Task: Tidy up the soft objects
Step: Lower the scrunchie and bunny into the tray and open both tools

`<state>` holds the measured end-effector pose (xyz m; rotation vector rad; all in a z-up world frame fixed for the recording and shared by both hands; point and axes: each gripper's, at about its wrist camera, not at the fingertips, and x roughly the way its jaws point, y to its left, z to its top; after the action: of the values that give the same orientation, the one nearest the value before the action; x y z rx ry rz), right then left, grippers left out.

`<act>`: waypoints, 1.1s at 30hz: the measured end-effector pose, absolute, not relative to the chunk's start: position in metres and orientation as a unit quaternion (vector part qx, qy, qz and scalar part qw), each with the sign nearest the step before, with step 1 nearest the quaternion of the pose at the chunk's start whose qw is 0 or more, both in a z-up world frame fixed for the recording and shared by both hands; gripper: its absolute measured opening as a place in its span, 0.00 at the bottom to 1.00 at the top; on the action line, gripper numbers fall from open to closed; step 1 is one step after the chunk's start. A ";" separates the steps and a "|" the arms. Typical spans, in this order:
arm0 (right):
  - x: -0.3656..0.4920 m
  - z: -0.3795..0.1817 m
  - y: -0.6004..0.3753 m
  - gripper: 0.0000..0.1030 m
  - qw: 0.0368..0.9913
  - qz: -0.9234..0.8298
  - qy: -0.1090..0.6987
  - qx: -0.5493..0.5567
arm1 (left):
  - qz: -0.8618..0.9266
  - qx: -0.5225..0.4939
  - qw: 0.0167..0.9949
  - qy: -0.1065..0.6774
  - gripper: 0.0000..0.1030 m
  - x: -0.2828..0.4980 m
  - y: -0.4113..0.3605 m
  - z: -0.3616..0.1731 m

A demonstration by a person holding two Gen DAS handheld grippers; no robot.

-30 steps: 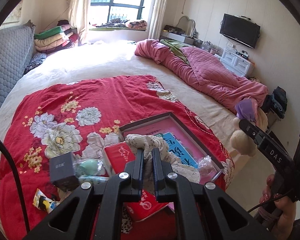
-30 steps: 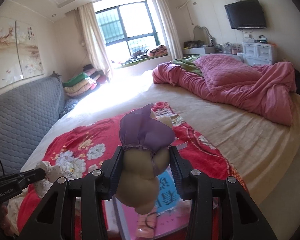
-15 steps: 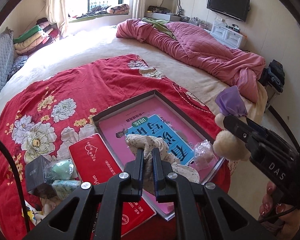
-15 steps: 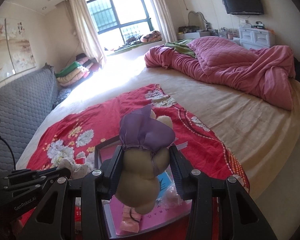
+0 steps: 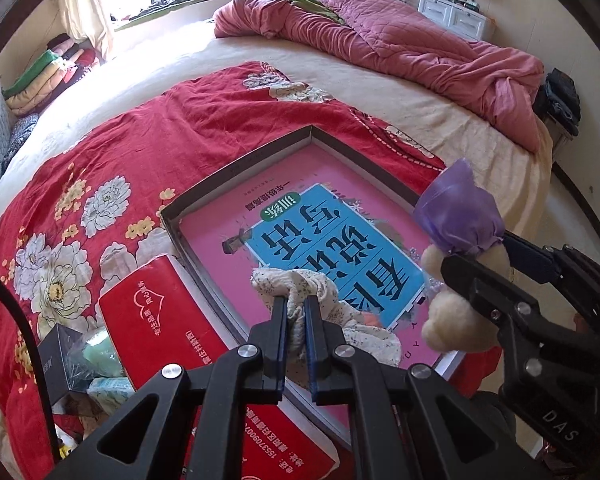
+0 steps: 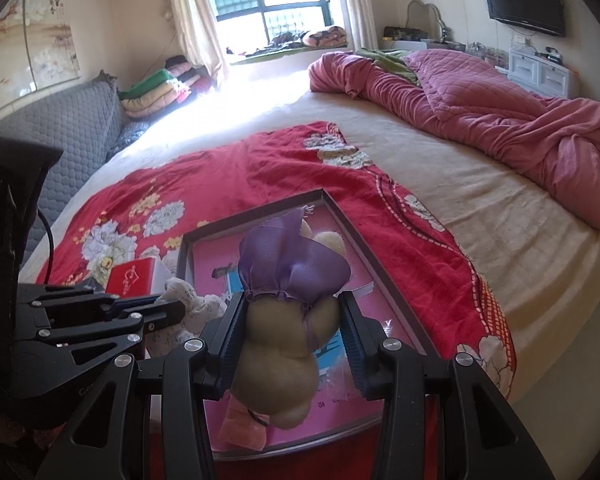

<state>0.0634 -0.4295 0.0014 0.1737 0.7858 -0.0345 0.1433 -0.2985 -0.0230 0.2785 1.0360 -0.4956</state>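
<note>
Your left gripper, bottom centre of the left wrist frame, has its jaws pinched tight on a speckled white cloth, which bunches up between the fingers and trails down to the right over the pink book. That book, with its blue cover panel, lies flat inside the grey-rimmed shallow box in the middle of the frame, on the red floral blanket. Just left of the box sits a red booklet, and in the lower left corner a small black box beside some pale green packets. Over on the right wrist view, your right gripper is clamped around a cream plush toy with a purple fabric cap, held at centre frame above the box's near end; the left gripper shows at left with the cloth. In the upper right, a pink quilt lies crumpled on the bed.
</note>
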 end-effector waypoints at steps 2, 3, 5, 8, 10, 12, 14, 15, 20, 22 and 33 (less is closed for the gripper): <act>0.067 -0.007 -0.428 0.45 0.915 -0.015 0.394 0.081 | -0.236 0.129 0.828 0.493 0.08 0.148 -0.297 -0.026; 0.070 -0.012 -0.427 0.45 0.913 -0.011 0.400 0.081 | -0.234 0.128 0.827 0.494 0.08 0.150 -0.297 -0.027; 0.074 -0.020 -0.426 0.45 0.907 -0.005 0.411 0.089 | -0.230 0.124 0.826 0.499 0.08 0.155 -0.295 -0.030; 0.078 -0.030 -0.423 0.45 0.902 -0.002 0.422 0.090 | -0.231 0.107 0.825 0.504 0.08 0.159 -0.293 -0.033; 0.080 -0.035 -0.420 0.46 0.900 -0.002 0.428 0.085 | -0.226 0.112 0.828 0.502 0.08 0.160 -0.294 -0.035; 0.084 -0.039 -0.421 0.46 0.896 -0.003 0.435 0.084 | -0.223 0.116 0.828 0.502 0.08 0.160 -0.295 -0.037; 0.087 -0.044 -0.423 0.46 0.893 -0.002 0.440 0.095 | -0.220 0.114 0.828 0.504 0.08 0.158 -0.296 -0.037; 0.088 -0.046 -0.423 0.46 0.891 -0.001 0.444 0.098 | -0.222 0.113 0.828 0.503 0.08 0.157 -0.296 -0.037; 0.095 -0.053 -0.414 0.46 0.885 -0.010 0.460 0.076 | -0.225 0.107 0.827 0.505 0.08 0.156 -0.296 -0.039; 0.096 -0.054 -0.413 0.46 0.882 -0.017 0.466 0.069 | -0.230 0.117 0.826 0.501 0.08 0.154 -0.299 -0.041; 0.094 -0.057 -0.420 0.51 0.881 -0.025 0.468 0.071 | -0.237 0.120 0.823 0.502 0.10 0.151 -0.308 -0.047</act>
<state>0.0942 -0.4200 -0.0570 0.1470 0.9748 -0.0511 0.1513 -0.3079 -0.0470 0.2544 1.0677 -0.5036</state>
